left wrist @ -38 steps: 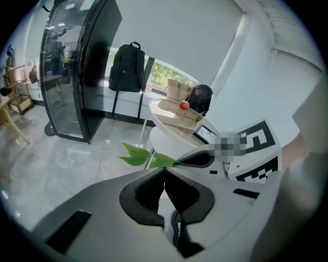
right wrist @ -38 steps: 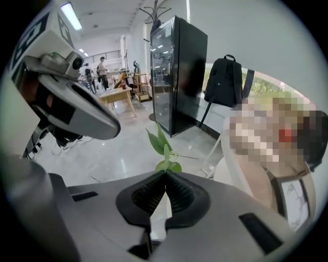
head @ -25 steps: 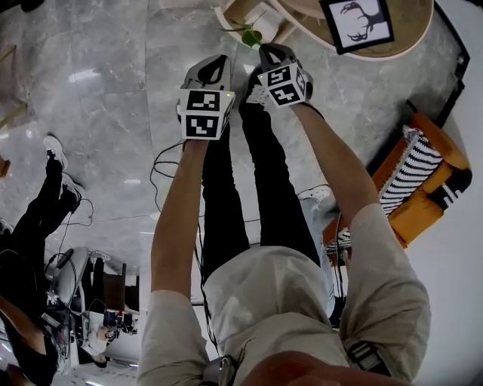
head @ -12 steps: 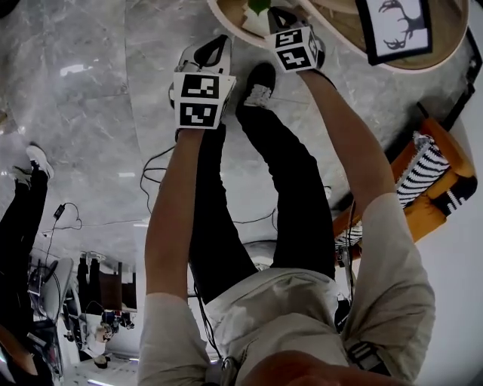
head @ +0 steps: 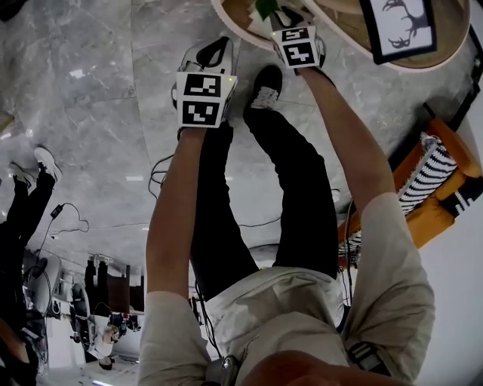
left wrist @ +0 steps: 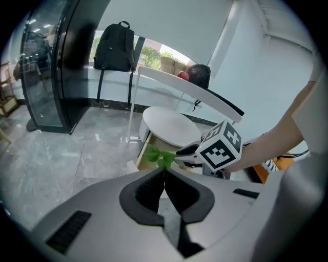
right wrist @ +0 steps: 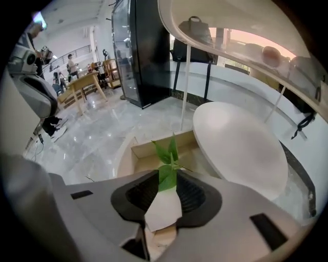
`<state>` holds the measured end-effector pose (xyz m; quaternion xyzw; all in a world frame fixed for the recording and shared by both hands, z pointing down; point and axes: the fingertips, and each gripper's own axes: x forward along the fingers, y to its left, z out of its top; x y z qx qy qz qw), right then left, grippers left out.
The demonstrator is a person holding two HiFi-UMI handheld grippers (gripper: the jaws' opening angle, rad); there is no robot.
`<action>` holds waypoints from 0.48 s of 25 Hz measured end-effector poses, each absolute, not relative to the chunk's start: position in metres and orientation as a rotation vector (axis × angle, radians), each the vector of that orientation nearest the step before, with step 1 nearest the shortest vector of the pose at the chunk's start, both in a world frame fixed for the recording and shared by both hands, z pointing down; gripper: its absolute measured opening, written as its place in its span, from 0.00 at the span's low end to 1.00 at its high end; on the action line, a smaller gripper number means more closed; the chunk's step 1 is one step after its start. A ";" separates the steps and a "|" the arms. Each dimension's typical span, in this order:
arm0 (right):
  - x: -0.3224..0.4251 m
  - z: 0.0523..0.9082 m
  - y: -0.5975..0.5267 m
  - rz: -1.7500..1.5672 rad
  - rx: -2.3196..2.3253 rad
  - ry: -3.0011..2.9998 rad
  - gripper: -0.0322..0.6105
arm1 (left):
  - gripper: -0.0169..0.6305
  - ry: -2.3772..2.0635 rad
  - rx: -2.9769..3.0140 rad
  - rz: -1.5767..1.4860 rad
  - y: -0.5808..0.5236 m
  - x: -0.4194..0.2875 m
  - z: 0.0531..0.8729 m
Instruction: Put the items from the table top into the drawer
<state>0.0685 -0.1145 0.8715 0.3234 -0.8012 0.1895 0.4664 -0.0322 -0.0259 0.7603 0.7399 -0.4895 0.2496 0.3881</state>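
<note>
A small plant with green leaves (right wrist: pixel 166 153) in a white pot (right wrist: pixel 163 207) sits between the jaws of my right gripper (right wrist: pixel 165 192). Those jaws have just been opening and stand a little apart beside the pot. Right below it is the open wooden drawer (right wrist: pixel 146 151) of the round white table (right wrist: pixel 238 148). In the head view the right gripper (head: pixel 284 16) reaches over the drawer (head: pixel 240 16) at the top edge. My left gripper (left wrist: pixel 164 173) is shut and empty, held left of the right one and short of the drawer (left wrist: pixel 145 153).
A framed deer picture (head: pixel 396 26) lies on the round table top. An orange chair with a striped cushion (head: pixel 430 181) stands to the right. Cables (head: pixel 162 172) run over the marble floor, and another person's legs (head: pixel 26 203) show at the left.
Both grippers have sunk toward the table. The right one has carried the plant over the open drawer. The left one has stayed beside it, shut.
</note>
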 end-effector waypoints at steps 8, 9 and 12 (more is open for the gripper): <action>0.076 0.789 -0.094 0.513 0.851 -1.976 0.21 | 0.06 -1.207 1.927 0.647 -0.027 -0.015 0.695; 0.080 0.776 -0.089 0.526 0.867 -1.968 0.21 | 0.06 -1.203 1.926 0.644 -0.025 -0.012 0.685; 0.086 0.736 -0.076 0.549 0.902 -1.963 0.21 | 0.06 -1.191 1.920 0.645 -0.017 -0.008 0.657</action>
